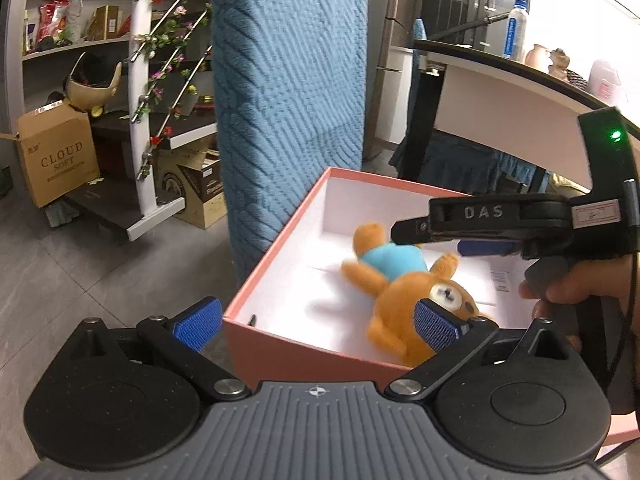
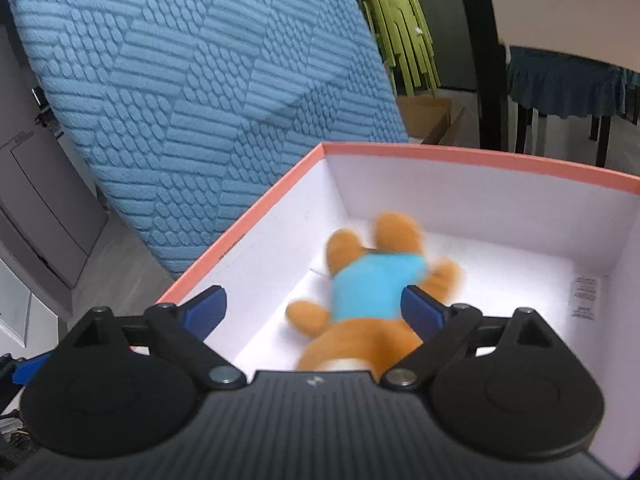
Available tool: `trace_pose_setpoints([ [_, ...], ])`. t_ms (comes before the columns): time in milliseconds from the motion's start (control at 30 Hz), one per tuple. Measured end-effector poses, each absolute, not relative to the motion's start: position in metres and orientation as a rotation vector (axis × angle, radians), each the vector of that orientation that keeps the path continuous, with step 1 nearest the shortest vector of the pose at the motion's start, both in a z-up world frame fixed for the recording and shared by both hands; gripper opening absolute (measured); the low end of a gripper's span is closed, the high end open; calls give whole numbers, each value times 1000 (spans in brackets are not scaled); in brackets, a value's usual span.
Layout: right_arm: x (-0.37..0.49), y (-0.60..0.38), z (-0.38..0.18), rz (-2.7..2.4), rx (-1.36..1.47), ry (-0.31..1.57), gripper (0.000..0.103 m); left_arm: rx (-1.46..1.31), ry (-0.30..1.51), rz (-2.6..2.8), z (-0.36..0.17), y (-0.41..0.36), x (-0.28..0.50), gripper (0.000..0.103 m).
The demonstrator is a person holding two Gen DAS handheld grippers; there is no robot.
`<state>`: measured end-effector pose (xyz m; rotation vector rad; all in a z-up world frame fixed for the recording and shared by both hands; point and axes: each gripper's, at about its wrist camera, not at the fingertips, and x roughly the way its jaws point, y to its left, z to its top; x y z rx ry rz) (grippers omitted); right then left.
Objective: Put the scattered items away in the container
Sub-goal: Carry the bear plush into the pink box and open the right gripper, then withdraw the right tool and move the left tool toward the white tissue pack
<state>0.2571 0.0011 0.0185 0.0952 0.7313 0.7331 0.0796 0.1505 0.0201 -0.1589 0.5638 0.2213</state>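
So the right gripper (image 2: 314,308) is seen spread wide over the open box (image 2: 472,160), nothing pinched between its blue pads (image 2: 420,308); the plush bear (image 2: 372,288) is blurred just past it, at about 12 o'clock from the gripper, with the right-hand pad overlapping the edge of its blue shirt, though whether they touch can't be told. The bear is lying inside the box on the white floor, legs pointed toward the far wall and head toward the camera. From the left wrist view, the left gripper (image 1: 318,320) is also held wide with nothing in it, one pad outside the box's pink wall (image 1: 280,344) at roughly 9 o'clock and the other in front of the bear's (image 1: 404,284) face at 3 o'clock. The right gripper (image 1: 404,232) is seen there from the side, reaching in from 3 o'clock above the bear, gripped by a hand (image 1: 580,280). A white label is stuck on the box's inner wall at 3 o'clock. Behind the box at 11 o'clock a big quilted blue cushion (image 1: 288,80) is stood up. Further out at 9 o'clock a cardboard carton (image 1: 56,152) is parked by a shelf on the grey floor, and a dark-edged surface (image 1: 500,92) with a water bottle (image 1: 514,28) is spotted at 2 o'clock.
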Motion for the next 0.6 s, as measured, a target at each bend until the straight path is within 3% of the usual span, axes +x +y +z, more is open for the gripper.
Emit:
trace_pose_setpoints([
  [600,196,-118,55,586,129,515,95,-79,531,98,34,83,76,103],
])
